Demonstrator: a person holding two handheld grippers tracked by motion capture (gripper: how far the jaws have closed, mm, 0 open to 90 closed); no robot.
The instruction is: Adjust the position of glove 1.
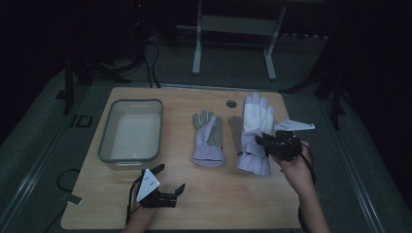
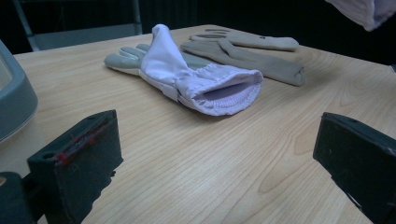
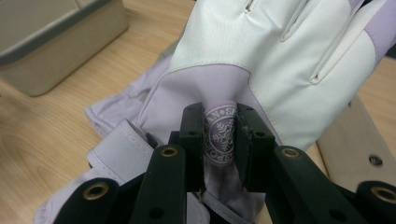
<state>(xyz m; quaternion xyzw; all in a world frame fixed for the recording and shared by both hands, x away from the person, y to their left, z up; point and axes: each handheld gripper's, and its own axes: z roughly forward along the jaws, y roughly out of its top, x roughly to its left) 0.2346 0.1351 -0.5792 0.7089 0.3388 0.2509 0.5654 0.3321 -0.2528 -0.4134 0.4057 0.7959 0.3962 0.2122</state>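
Note:
Two lilac-and-white gloves are on the wooden table (image 1: 209,199). One glove (image 1: 209,138) (image 2: 196,77) lies flat at the middle, cuff toward me. My right gripper (image 1: 265,142) (image 3: 219,140) is shut on a pinched fold of lilac fabric with a round snowflake logo on the other glove (image 1: 256,126) (image 3: 261,51). That glove hangs raised off the table, and its cuff (image 2: 369,11) shows at the top right of the left gripper view. My left gripper (image 1: 171,182) (image 2: 219,163) rests low near the front edge, wide open with nothing between its fingers.
A grey rectangular bin (image 1: 131,131) (image 3: 56,42) stands at the table's left. A flat grey glove-like shape (image 2: 247,53) lies on the wood under the raised glove. A round hole (image 1: 231,103) is near the far edge. A metal frame (image 1: 233,43) stands beyond the table.

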